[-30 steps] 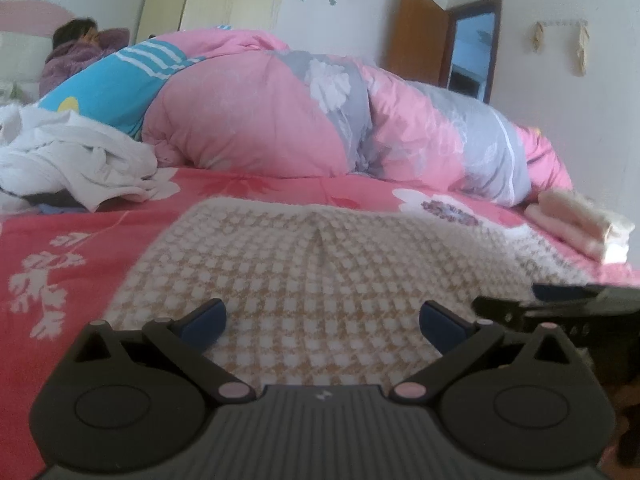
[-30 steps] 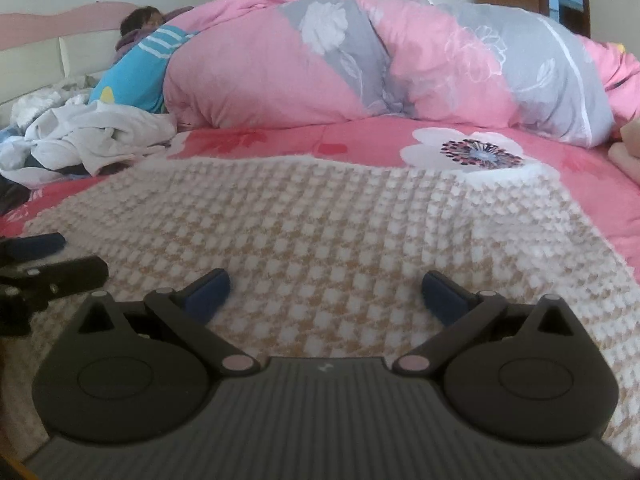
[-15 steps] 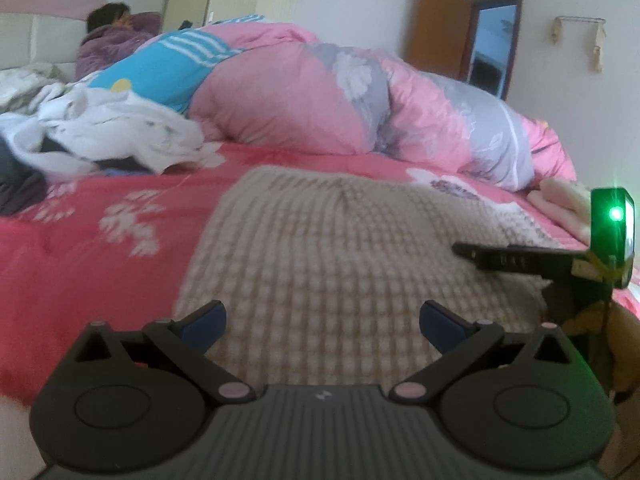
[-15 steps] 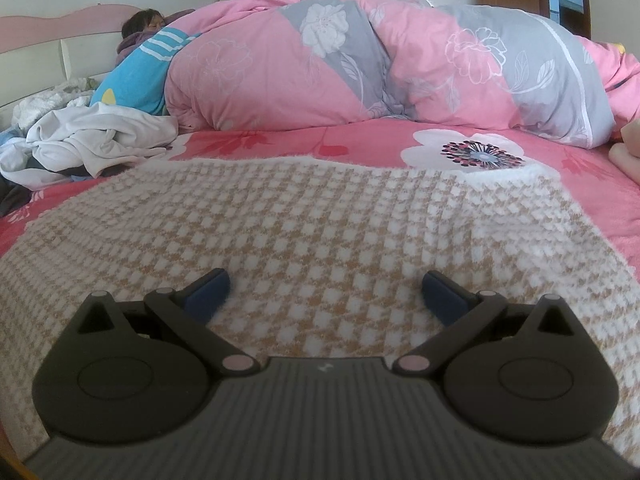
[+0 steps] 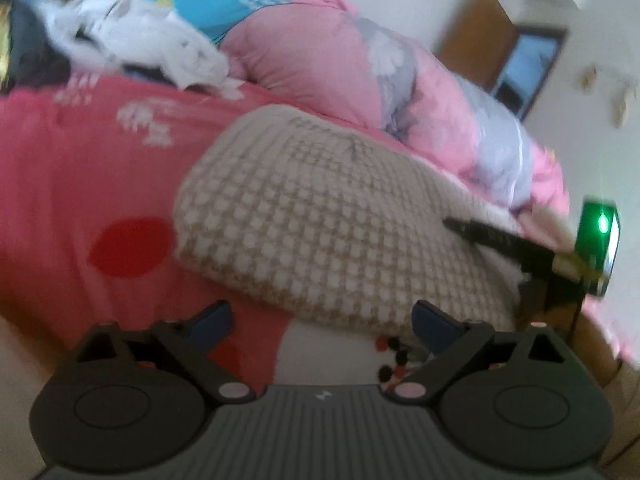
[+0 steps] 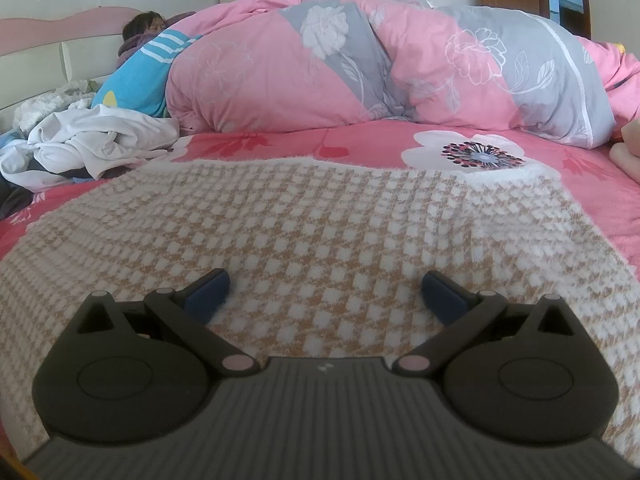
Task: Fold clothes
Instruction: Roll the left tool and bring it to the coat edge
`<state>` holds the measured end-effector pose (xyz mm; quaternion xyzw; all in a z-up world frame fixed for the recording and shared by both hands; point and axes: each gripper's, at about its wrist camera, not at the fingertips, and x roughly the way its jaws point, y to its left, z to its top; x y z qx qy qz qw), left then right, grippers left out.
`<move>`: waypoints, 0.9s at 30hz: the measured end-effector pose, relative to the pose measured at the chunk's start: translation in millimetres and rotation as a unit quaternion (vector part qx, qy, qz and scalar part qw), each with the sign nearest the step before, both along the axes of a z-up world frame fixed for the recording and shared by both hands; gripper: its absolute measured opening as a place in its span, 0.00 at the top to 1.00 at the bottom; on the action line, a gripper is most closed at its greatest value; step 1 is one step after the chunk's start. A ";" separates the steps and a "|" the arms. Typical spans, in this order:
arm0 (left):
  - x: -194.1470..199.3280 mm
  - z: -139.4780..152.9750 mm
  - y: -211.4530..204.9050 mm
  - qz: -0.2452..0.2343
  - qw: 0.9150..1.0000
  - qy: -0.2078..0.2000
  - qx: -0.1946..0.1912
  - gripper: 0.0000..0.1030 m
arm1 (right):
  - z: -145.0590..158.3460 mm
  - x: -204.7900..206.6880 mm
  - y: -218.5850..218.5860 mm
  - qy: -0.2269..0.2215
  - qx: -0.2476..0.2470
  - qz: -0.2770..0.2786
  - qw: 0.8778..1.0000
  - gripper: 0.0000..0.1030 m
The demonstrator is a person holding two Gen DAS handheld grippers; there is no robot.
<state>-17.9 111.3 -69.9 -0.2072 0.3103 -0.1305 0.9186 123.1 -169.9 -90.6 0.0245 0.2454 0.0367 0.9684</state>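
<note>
While a beige-and-white checked knit garment (image 6: 304, 216) lies spread flat on the pink floral bedsheet (image 6: 360, 144), the right gripper (image 6: 324, 292) is held over its near part, fingers wide apart with nothing between them. The left gripper (image 5: 320, 322) is seen at the garment's near left corner, its jaws spread but just narrowing, nothing gripped. A rolled pink-and-grey quilt (image 6: 400, 64) and crumpled white clothes (image 6: 92, 144) lie behind.

home bedroom | bed (image 6: 360, 148) w/ pink quilt (image 6: 280, 64) | headboard (image 6: 48, 40)
</note>
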 end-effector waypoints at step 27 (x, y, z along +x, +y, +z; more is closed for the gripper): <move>62.2 -19.4 5.8 0.093 0.973 -0.108 -0.182 0.07 | -0.5 -0.8 0.8 -0.002 -0.001 -0.002 1.000 0.01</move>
